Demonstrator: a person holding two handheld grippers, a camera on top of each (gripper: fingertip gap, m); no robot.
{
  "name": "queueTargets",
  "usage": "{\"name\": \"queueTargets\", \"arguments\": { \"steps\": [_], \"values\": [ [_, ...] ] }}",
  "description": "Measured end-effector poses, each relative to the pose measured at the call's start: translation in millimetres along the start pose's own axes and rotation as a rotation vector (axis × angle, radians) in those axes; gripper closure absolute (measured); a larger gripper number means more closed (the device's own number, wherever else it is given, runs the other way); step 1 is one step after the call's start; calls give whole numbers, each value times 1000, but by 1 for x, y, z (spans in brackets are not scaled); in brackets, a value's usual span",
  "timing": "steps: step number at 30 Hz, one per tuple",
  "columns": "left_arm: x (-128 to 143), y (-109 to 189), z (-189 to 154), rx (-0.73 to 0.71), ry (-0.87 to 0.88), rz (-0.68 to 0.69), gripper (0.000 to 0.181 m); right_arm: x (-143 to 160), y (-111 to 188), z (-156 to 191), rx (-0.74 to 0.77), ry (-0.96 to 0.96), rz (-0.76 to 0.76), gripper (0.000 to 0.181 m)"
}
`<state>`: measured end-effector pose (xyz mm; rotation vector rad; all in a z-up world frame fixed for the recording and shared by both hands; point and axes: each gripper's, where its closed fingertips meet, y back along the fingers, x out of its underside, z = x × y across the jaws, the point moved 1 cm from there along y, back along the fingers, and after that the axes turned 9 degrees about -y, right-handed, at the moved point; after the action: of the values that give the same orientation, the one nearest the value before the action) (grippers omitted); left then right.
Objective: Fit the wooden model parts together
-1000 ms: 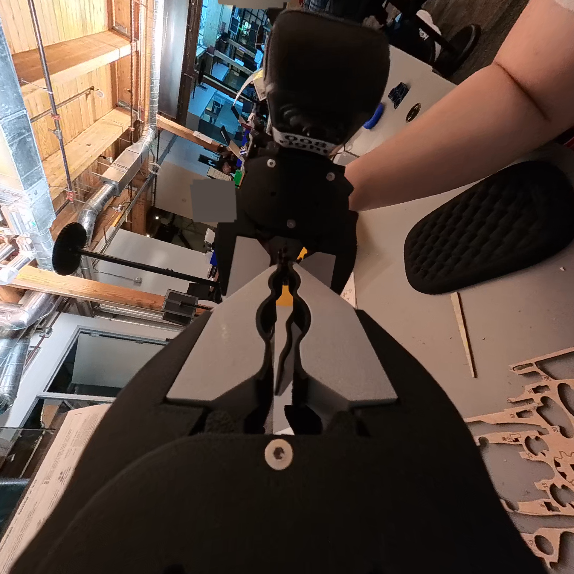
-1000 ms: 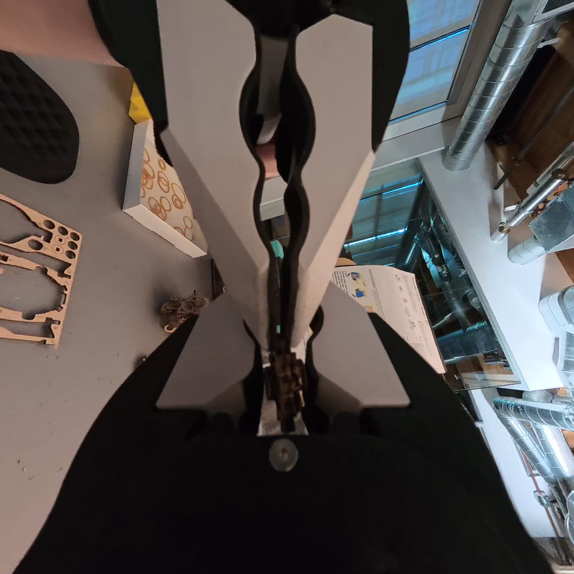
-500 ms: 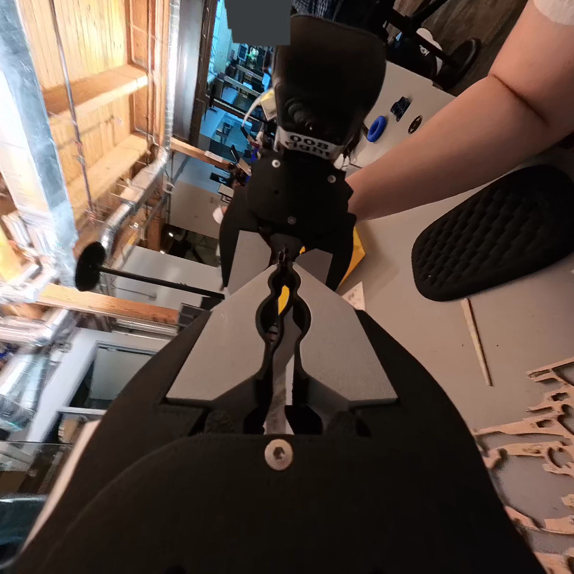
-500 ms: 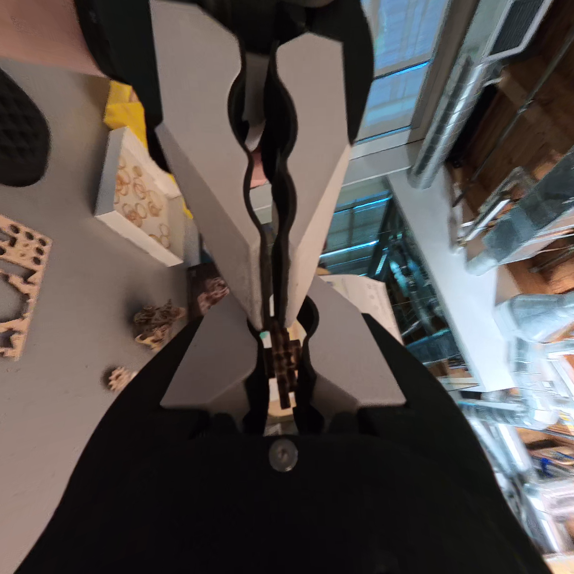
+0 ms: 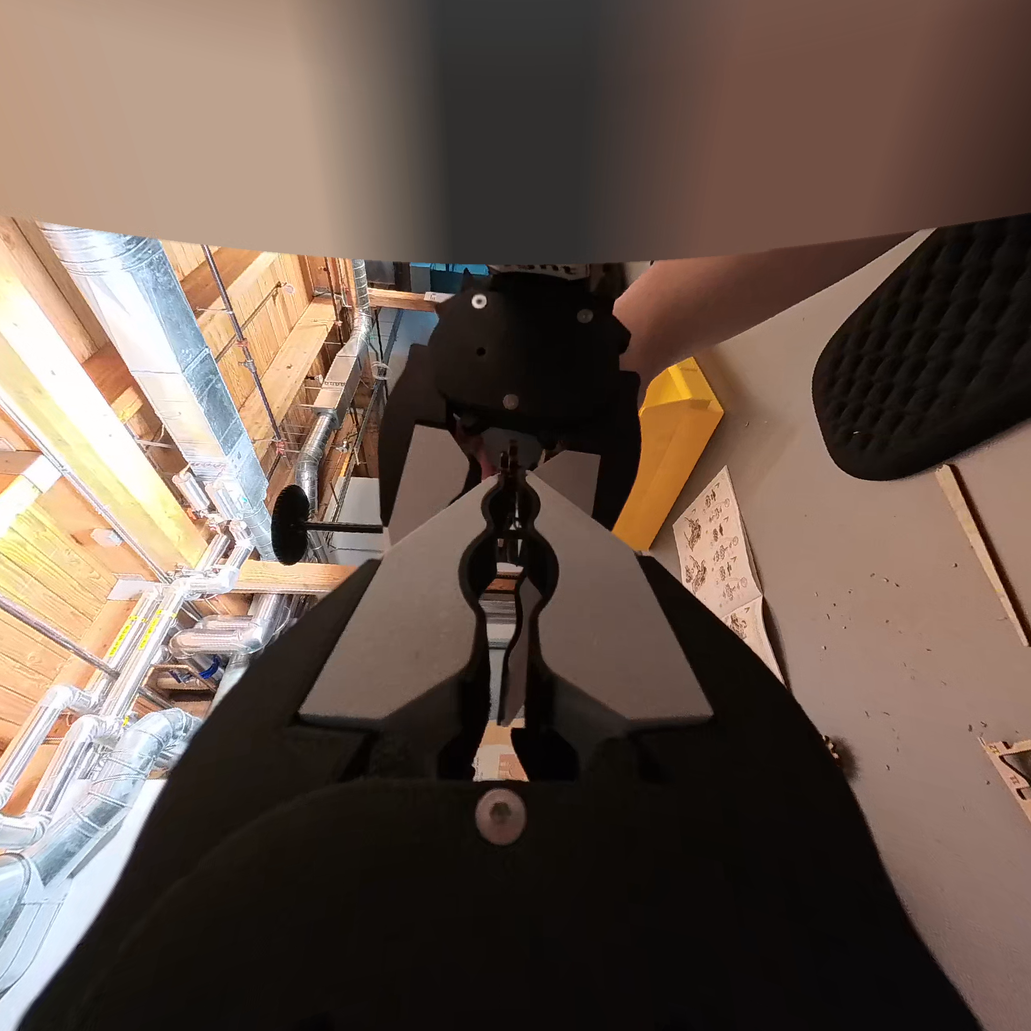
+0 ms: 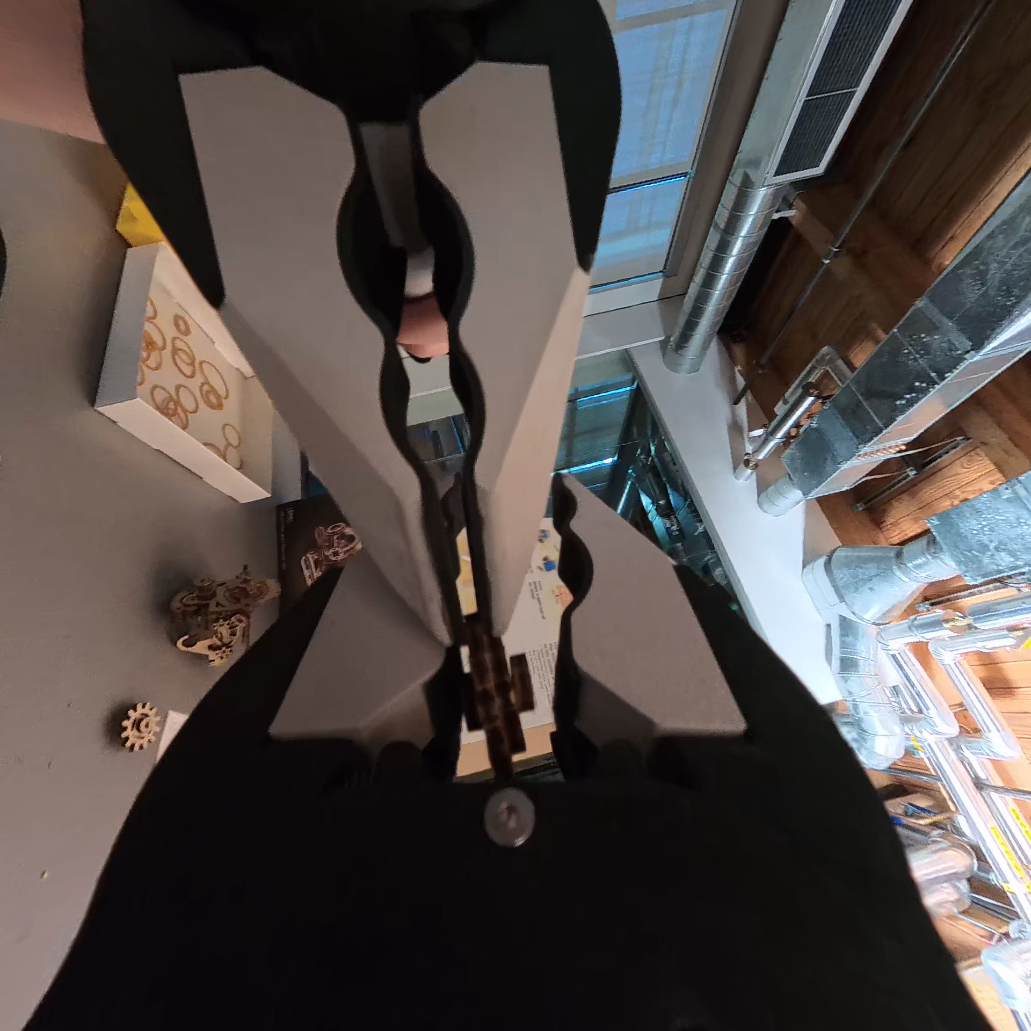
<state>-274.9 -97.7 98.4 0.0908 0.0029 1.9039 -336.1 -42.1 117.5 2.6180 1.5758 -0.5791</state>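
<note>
My left gripper (image 5: 510,482) is shut on a small dark toothed wooden part (image 6: 494,692), pinched at the fingertips and seen edge-on. In the left wrist view only a thin sliver of the part (image 5: 511,466) shows past the tips. My right gripper (image 6: 505,491) faces the left one head-on with its fingers (image 6: 613,630) apart. The left gripper (image 6: 474,630) reaches in between them, and the part hangs in the gap, clear of both pads as far as I can see. The right gripper (image 5: 502,524) straddles my left tips. Both are held above the grey table (image 5: 865,641).
On the table lie a black textured pad (image 5: 926,357), a yellow box (image 5: 675,441), an instruction sheet (image 5: 719,563), a white box with wooden rings (image 6: 178,385), a partly built wooden model (image 6: 220,619) and a loose gear (image 6: 139,725). A person's forearm (image 5: 697,301) is behind the right gripper. Tip to tip, the grippers are about 9 cm apart.
Both grippers have swung together, so the background has shifted. The left tips with the part sit deeper between the right fingers, which stand a little wider apart.
</note>
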Motion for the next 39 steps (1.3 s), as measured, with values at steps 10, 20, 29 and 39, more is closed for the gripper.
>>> {"name": "queueTargets", "arguments": {
  "steps": [10,20,29,39],
  "values": [
    [3,0,4,29,174,-22,181,6,-1,5,-48,-108,42,169],
    [15,-2,8,77,437,-21,181,15,-8,5,-75,-274,67,165],
    [20,0,0,132,450,-9,181,17,-5,33,-326,-391,106,165],
    [24,-1,-9,173,453,8,181,24,-3,43,-390,-376,130,167]
  ]
}}
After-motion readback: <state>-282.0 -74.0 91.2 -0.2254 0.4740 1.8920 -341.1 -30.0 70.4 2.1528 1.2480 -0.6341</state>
